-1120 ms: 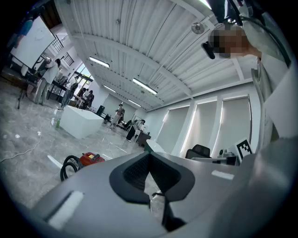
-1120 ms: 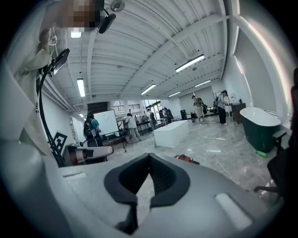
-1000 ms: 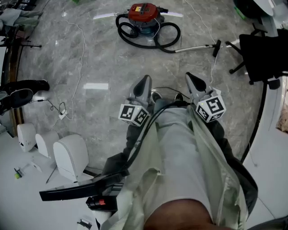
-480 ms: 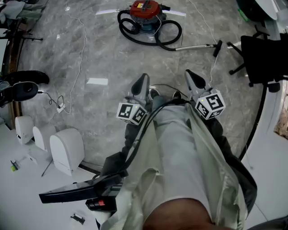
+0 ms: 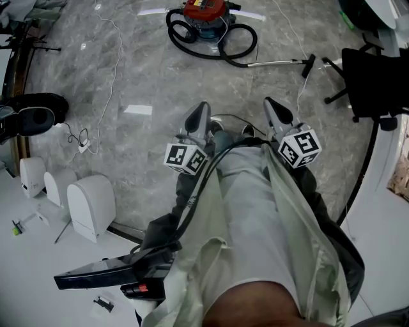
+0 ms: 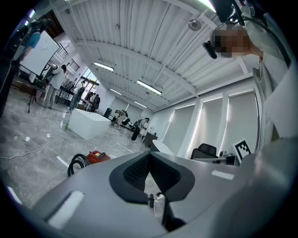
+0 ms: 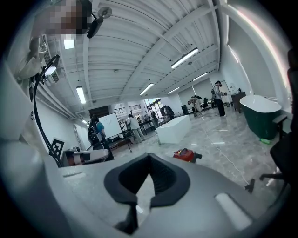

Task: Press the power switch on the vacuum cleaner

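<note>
The red vacuum cleaner (image 5: pixel 203 13) stands on the grey marble floor at the top of the head view, with its black hose (image 5: pixel 238 46) looped around it. Its metal wand (image 5: pixel 281 62) lies off to the right. My left gripper (image 5: pixel 201 110) and right gripper (image 5: pixel 271 105) are held side by side in front of my body, well short of the vacuum. Both are shut on nothing. The vacuum cleaner (image 6: pixel 95 157) shows small and far beyond the left gripper (image 6: pixel 150 153). It is also distant as the vacuum cleaner (image 7: pixel 186 154) past the right gripper (image 7: pixel 149 158).
A black office chair (image 5: pixel 374 80) stands at the right. White rounded housings (image 5: pixel 89 204) sit on a white surface at lower left, next to a black handheld device (image 5: pixel 108 276). A white cable (image 5: pixel 115 70) runs across the floor to a plug (image 5: pixel 83 147). Several people stand in the distance.
The floor, vacuum and white housings have slid slightly upward in the head view. Both grippers stay shut and held together in the same pose.
</note>
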